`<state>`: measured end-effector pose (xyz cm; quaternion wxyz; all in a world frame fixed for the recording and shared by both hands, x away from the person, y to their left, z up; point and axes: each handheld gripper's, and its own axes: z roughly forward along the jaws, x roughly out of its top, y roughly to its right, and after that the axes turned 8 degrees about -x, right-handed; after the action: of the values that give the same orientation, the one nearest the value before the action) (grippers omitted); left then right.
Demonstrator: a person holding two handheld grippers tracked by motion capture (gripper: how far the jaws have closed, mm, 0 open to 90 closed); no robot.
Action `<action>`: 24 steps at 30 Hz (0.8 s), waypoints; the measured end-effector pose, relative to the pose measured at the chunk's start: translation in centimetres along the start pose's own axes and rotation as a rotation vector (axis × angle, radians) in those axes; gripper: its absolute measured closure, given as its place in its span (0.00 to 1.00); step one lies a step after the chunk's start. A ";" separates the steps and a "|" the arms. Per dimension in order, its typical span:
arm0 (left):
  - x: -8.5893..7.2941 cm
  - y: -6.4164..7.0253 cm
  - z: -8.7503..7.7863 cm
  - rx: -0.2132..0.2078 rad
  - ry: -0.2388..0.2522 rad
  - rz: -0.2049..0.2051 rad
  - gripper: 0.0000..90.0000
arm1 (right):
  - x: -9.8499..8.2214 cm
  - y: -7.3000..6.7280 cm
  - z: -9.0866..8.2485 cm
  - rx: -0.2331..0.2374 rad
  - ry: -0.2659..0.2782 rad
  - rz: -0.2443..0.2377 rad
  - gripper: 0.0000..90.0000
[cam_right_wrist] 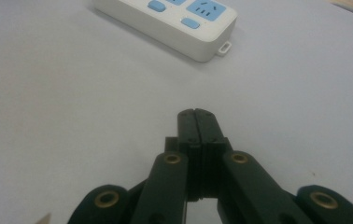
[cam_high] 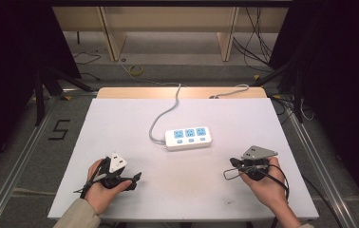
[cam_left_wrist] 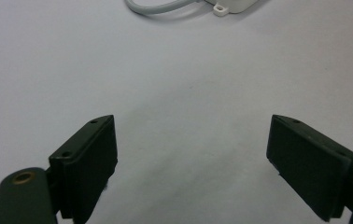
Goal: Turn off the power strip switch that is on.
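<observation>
power strip (cam_high: 188,138): sits mid-desk, well apart from both hands, its grey cord (cam_high: 164,115) trailing off the far edge of the desk (cam_high: 120,118).
how it'll handle: hard plastic shell, stiff and pretty light I'd guess, a bit slick on top. Nothing fragile, but the cord will probably drag.
where to grab: across the long sides of the body, away from the blue buttons.
left gripper (cam_left_wrist: 191,154): fingers wide open, nothing between them, low over the desk, aimed at the strip's cord end.
right gripper (cam_right_wrist: 197,116): fingers shut tight on nothing, pointing at the strip's near end.
hands: both near the front edge; looks like they rest on the desk, hard to tell.
</observation>
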<state>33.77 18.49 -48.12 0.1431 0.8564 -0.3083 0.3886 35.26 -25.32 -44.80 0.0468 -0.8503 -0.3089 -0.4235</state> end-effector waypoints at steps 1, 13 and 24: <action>0.0 0.0 0.0 0.000 0.000 0.000 0.18 | 0.1 0.0 0.1 0.000 -0.003 0.001 1.00; 0.0 0.0 0.0 0.003 0.007 -0.003 0.18 | 0.9 -0.1 0.7 0.003 -0.006 -0.003 1.00; 0.0 0.0 0.0 0.005 0.008 -0.003 0.18 | 1.5 -0.1 1.0 0.004 -0.006 -0.006 1.00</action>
<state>33.77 18.46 -48.09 0.1428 0.8557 -0.3055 0.3925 36.58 -24.20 -44.29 0.0462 -0.8506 -0.3123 -0.4204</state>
